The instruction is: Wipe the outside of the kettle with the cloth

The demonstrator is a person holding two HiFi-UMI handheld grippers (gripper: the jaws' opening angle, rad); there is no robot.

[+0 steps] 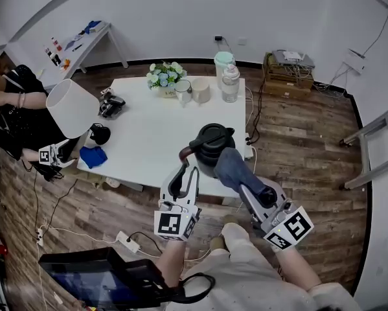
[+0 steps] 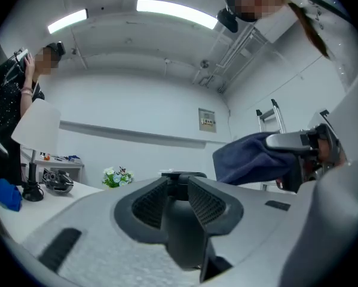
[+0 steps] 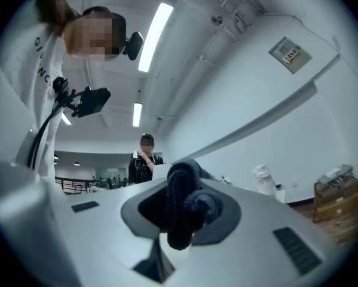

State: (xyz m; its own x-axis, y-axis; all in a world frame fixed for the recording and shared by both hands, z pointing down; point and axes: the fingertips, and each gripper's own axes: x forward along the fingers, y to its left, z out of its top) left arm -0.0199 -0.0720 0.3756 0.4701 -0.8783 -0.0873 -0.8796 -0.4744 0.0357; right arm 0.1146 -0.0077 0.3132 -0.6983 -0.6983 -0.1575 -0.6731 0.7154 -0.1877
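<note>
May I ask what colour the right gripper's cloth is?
Dark blue cloth, clearest in head view.

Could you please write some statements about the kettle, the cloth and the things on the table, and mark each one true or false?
1. The right gripper is shut on the dark blue cloth. True.
2. The kettle stands in the middle of the table. False: it stands at the near edge.
3. The flowers stand beside two cups. True.
4. The lamp lies on the floor. False: it stands on the table's left end.
5. The left gripper is empty. False: its jaws hold the kettle.
</note>
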